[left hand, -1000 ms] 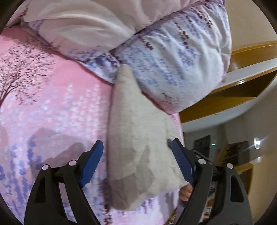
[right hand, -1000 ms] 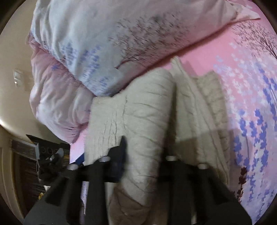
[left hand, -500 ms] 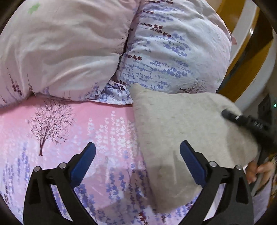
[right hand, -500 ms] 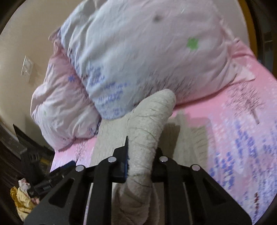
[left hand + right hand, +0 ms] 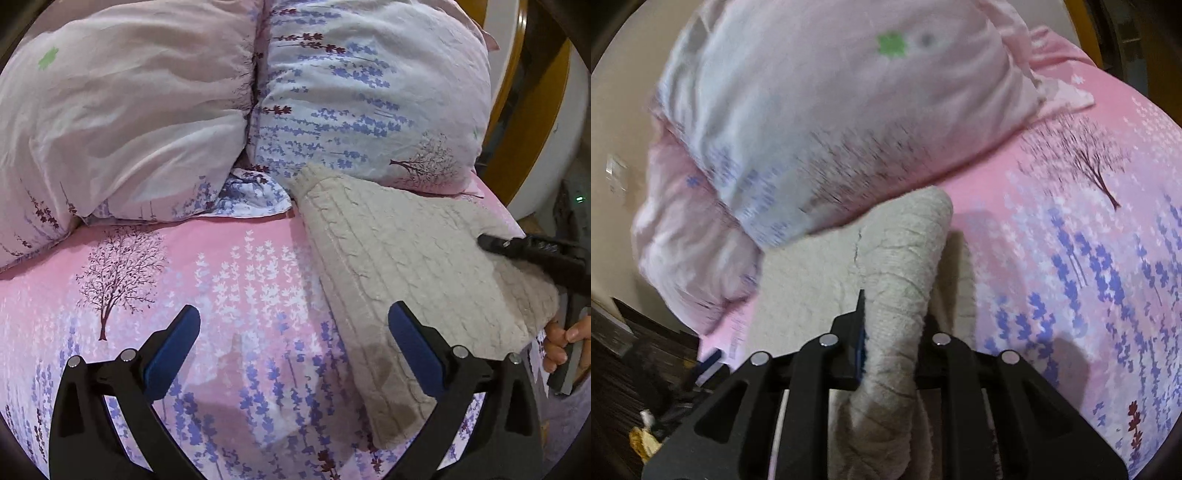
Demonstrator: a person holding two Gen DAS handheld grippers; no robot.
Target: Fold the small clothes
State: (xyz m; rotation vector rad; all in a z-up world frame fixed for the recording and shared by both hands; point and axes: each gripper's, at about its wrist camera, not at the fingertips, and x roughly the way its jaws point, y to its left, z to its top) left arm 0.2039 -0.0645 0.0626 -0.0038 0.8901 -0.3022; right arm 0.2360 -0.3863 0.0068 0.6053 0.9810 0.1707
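Note:
A beige cable-knit garment (image 5: 406,258) lies folded on the pink flowered bed sheet (image 5: 221,277), its far end against the pillows. My left gripper (image 5: 294,310) hovers wide open over the sheet; its right finger is above the garment's near edge and holds nothing. In the left wrist view my right gripper (image 5: 524,247) reaches in from the right onto the garment's edge, a person's hand (image 5: 561,339) behind it. In the right wrist view my right gripper (image 5: 895,314) pinches a raised fold of the garment (image 5: 905,240); its jaws are opening with the fold between them.
Two flowered pillows (image 5: 129,110) (image 5: 369,92) are stacked at the head of the bed. A wooden headboard (image 5: 524,129) rises at the right. Dark furniture and clutter (image 5: 646,369) sit beyond the bed's edge in the right wrist view.
My left gripper let go of the garment, opened wide and swung left and back over the sheet. My right gripper lifted a fold of the garment and carried it across.

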